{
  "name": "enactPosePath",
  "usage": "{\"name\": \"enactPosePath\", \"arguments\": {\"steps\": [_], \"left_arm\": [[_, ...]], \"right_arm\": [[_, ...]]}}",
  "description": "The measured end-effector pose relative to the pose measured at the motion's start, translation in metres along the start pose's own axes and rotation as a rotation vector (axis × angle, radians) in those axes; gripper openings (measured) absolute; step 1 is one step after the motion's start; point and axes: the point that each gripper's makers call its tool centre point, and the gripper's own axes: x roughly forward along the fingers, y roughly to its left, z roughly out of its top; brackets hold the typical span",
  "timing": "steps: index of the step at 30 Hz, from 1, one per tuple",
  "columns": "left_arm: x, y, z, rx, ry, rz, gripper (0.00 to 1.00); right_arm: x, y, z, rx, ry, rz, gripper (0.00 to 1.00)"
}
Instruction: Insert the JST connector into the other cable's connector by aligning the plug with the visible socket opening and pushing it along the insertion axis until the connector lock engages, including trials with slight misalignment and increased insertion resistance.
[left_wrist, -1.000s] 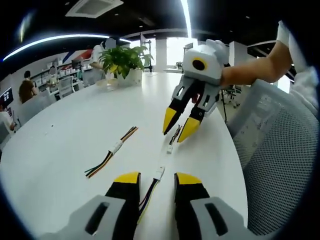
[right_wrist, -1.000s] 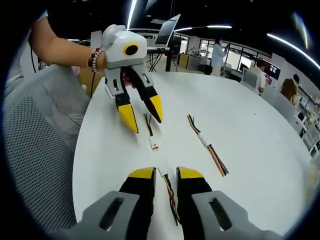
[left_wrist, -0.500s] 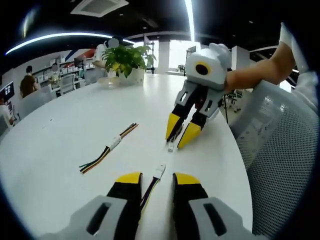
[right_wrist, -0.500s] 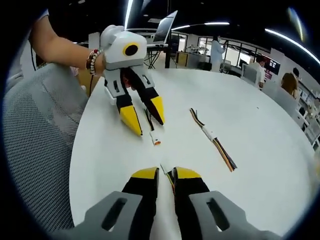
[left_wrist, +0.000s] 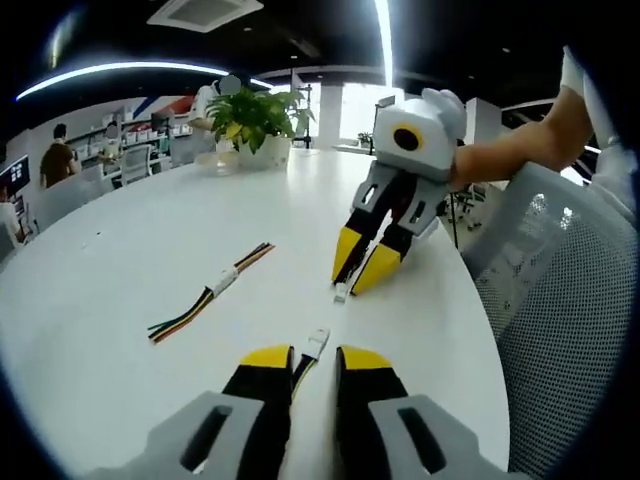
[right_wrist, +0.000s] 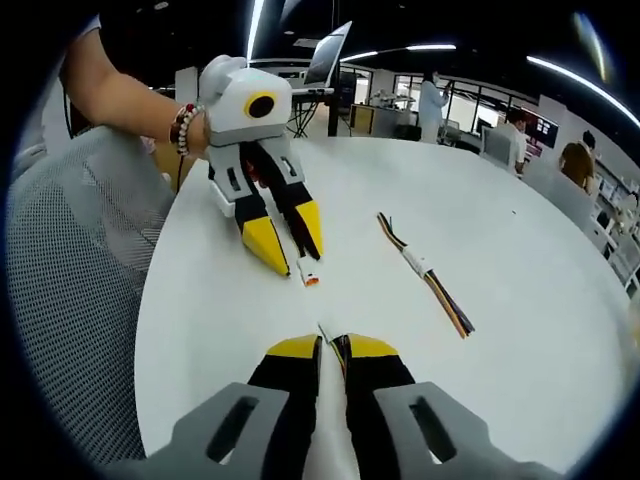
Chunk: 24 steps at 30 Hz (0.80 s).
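Observation:
On the white round table (left_wrist: 130, 240), one cable with a white connector (left_wrist: 317, 341) lies between the jaws of my left gripper (left_wrist: 315, 358). The jaws stand narrowly open around its wires. In the right gripper view that same connector (right_wrist: 309, 272) has an orange tip and pokes out below the left gripper (right_wrist: 288, 240). My right gripper (right_wrist: 332, 348) is shut on the second cable, whose small white end (right_wrist: 323, 330) shows just ahead of the tips. From the left gripper view, the right gripper (left_wrist: 360, 265) points down at the table with its connector (left_wrist: 341, 292) below the tips. The two connectors face each other, apart.
A third, joined cable (left_wrist: 222, 283) lies loose on the table away from both grippers, also seen as the loose cable (right_wrist: 420, 268). A potted plant (left_wrist: 250, 120) stands at the far edge. A grey mesh chair (left_wrist: 570, 330) sits beside the table. People sit at desks behind.
Both pairs of jaws have narrowed around their cables, and the right gripper has shut on its cable. Both grippers have drawn slightly closer to each other.

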Motion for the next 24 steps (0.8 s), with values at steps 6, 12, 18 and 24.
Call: {"name": "enactPosePath", "arguments": {"steps": [6, 12, 18, 24], "left_arm": [[-0.001, 0.0, 0.0, 0.019, -0.003, -0.001, 0.04], [-0.002, 0.002, 0.0, 0.026, -0.009, -0.002, 0.01], [-0.002, 0.0, 0.0, 0.049, -0.004, -0.006, 0.0], [-0.004, -0.003, 0.0, 0.105, 0.027, -0.009, 0.0]], "right_arm": [[0.001, 0.001, 0.002, 0.004, -0.016, 0.001, 0.05], [0.002, 0.004, 0.003, -0.003, -0.018, 0.009, 0.05], [0.003, 0.008, 0.003, -0.014, -0.008, 0.014, 0.04], [0.002, 0.01, 0.014, -0.025, -0.025, 0.013, 0.04]]}}
